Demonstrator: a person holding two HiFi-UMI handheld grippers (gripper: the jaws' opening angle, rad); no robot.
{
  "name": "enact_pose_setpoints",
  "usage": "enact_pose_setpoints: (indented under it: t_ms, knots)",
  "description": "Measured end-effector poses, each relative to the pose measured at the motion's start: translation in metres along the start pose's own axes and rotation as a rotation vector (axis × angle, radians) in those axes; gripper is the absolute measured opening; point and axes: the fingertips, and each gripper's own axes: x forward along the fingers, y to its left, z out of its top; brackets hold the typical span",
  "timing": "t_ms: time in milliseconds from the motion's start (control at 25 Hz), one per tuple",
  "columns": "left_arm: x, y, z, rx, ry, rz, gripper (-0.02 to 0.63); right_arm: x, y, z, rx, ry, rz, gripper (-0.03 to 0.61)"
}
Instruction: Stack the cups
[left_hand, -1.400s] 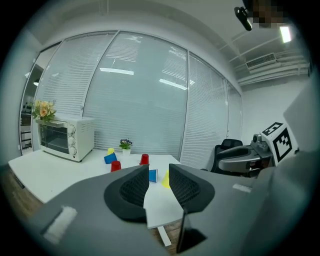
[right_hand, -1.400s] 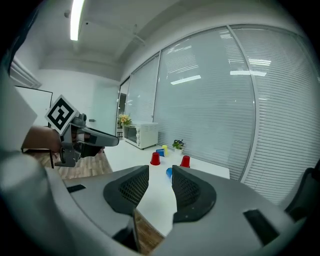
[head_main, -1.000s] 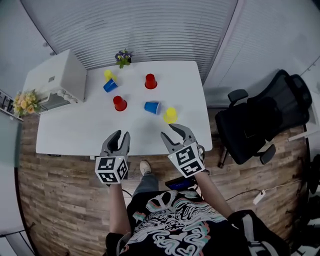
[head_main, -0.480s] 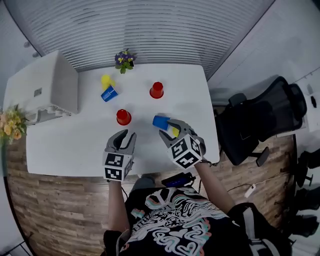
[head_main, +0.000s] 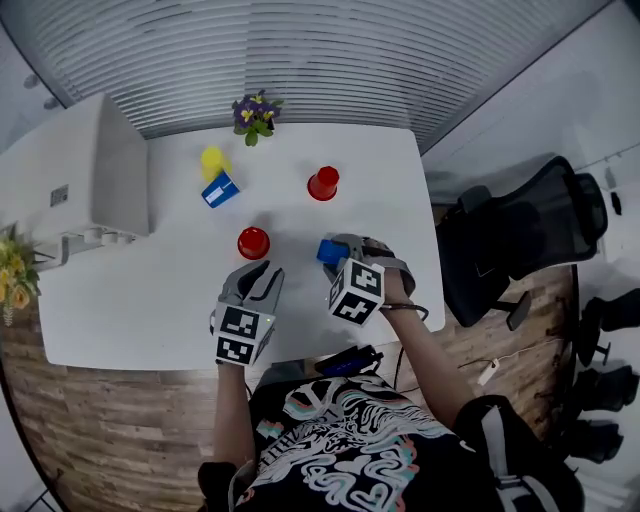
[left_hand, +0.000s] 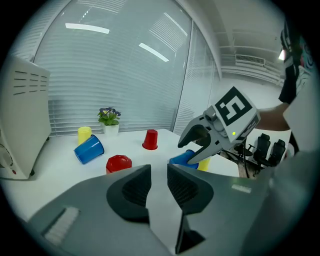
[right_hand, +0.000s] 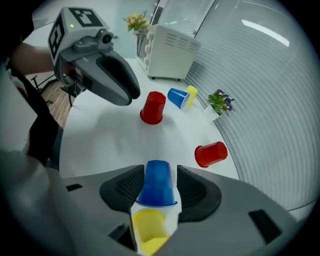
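Note:
A blue cup (right_hand: 157, 182) lies on its side between the jaws of my right gripper (right_hand: 159, 172), with a yellow cup (right_hand: 150, 231) right behind it. These jaws have just been opening and do not press on the blue cup. In the head view the right gripper (head_main: 345, 248) points steeply down over that blue cup (head_main: 329, 251). My left gripper (head_main: 262, 273) hovers low beside a red cup (head_main: 253, 242). Its jaws (left_hand: 159, 170) have just been closing to a narrow gap with nothing between them. Another red cup (head_main: 323, 184), a blue cup (head_main: 220, 189) and a yellow cup (head_main: 212, 158) sit farther back.
All of this is on a white table (head_main: 150, 300). A white appliance (head_main: 75, 175) stands at its left end and a small potted plant (head_main: 255, 110) at the back edge. Yellow flowers (head_main: 12, 280) are at the far left. A black office chair (head_main: 520, 240) stands to the right.
Both grippers have moved forward over the table and sunk. The right one tipped downward and came over the blue and yellow cups, so its jaws now straddle the blue one.

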Motion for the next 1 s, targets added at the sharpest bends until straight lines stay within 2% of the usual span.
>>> enact_pose_setpoints:
  t_ms: [160,320,440,560,760,1000]
  knots:
    - [0.003,0.0,-0.006,0.003,0.02,-0.049,0.101,0.021,0.001,-0.004,-0.059,0.111,0.046,0.227]
    - [0.003,0.003,-0.02,-0.011,0.056,-0.09,0.101,0.036,0.006,-0.006,-0.057,0.2,0.111,0.259]
    - [0.0,0.01,-0.025,-0.025,0.059,-0.099,0.101,0.046,0.005,-0.009,-0.068,0.256,0.11,0.25]
    - [-0.002,0.017,-0.026,-0.032,0.054,-0.098,0.101,0.049,0.002,-0.006,-0.078,0.271,0.082,0.225]
    - [-0.005,0.021,-0.022,-0.026,0.042,-0.104,0.101,0.038,0.003,0.007,0.011,0.195,0.059,0.222]
    - [-0.007,0.023,-0.016,-0.017,0.025,-0.109,0.1,0.015,-0.001,0.03,0.266,-0.036,0.01,0.222]
